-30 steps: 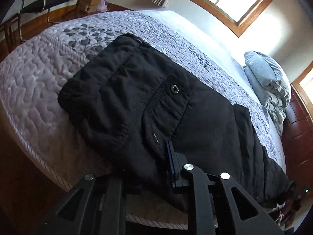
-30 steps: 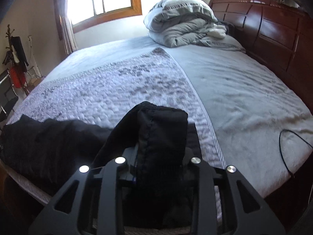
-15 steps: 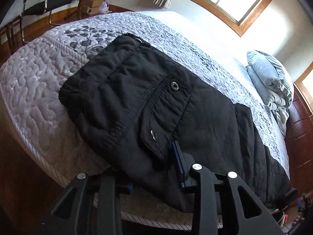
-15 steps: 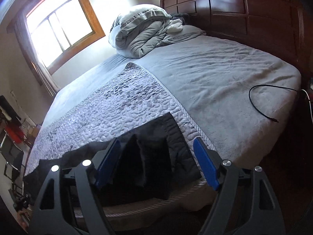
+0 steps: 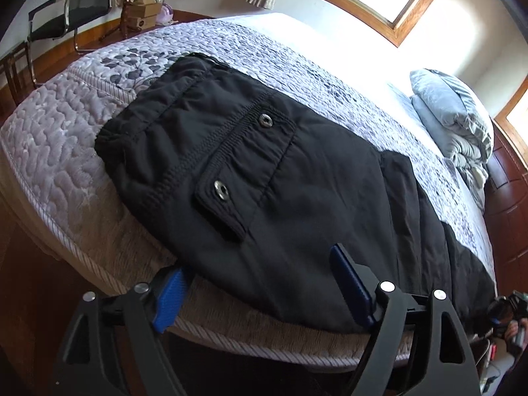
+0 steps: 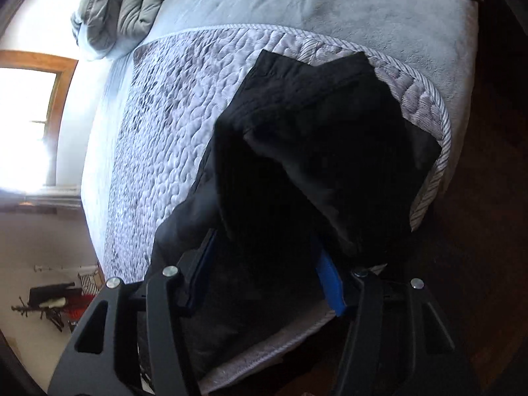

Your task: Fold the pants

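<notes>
The black fabric pants (image 5: 297,181) carry two silver metal snaps on the pocket. Beneath lies the pale lilac quilted bedspread (image 5: 56,151), pebble-stitched, with dark grey leaf prints at 11 o'clock and a striped corded edge. The left claw (image 5: 260,283) is matte black with bright blue ribbed pads. At 2 o'clock sits the grey-blue folded duvet (image 5: 452,112); the window frame (image 5: 373,6) is orange-brown wood.

The pants (image 5: 274,178) lie along the near edge of the bed (image 5: 49,138), on the quilted cover (image 5: 257,49), waistband end to my left, legs running off to my right. My left gripper (image 5: 264,288) sits at that near edge, fingers spread either side of the hem. Behind the pants, at the bed's far right, rests a bundled duvet (image 5: 452,115). A chair (image 5: 69,10) stands beyond the bed's left end.
</notes>
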The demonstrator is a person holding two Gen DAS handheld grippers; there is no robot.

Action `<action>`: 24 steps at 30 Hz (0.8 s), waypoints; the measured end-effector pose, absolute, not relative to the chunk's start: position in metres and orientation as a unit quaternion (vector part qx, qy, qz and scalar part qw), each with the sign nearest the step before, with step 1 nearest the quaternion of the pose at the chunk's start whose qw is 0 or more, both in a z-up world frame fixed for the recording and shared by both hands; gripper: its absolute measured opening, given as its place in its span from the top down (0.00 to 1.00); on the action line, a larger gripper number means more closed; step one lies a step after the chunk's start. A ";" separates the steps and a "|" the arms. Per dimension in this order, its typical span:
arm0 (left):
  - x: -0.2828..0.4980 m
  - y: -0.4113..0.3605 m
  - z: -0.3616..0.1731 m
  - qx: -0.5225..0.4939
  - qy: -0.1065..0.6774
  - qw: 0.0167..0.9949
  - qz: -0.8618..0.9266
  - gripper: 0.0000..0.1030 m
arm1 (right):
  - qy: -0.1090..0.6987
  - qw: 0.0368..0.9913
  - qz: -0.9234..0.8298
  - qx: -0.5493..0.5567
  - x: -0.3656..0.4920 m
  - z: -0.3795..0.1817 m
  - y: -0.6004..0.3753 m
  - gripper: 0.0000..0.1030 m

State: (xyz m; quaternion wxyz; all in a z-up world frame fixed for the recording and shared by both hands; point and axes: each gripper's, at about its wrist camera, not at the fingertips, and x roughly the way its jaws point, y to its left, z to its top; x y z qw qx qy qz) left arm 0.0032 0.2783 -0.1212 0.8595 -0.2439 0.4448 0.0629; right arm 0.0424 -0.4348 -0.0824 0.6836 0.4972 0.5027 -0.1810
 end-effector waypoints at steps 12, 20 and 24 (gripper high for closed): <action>-0.002 0.268 -0.140 -0.259 0.459 0.848 0.061 0.16 | 0.367 0.846 -0.016 0.387 0.082 0.015 -0.398 0.99; 0.004 0.261 -0.138 -0.248 0.468 0.846 0.060 0.14 | 0.337 0.848 0.026 0.409 0.034 -0.018 -0.423 0.98; 0.011 0.257 -0.136 -0.239 0.475 0.845 0.056 0.14 | 0.431 0.787 -0.047 0.438 0.012 -0.100 -0.442 0.98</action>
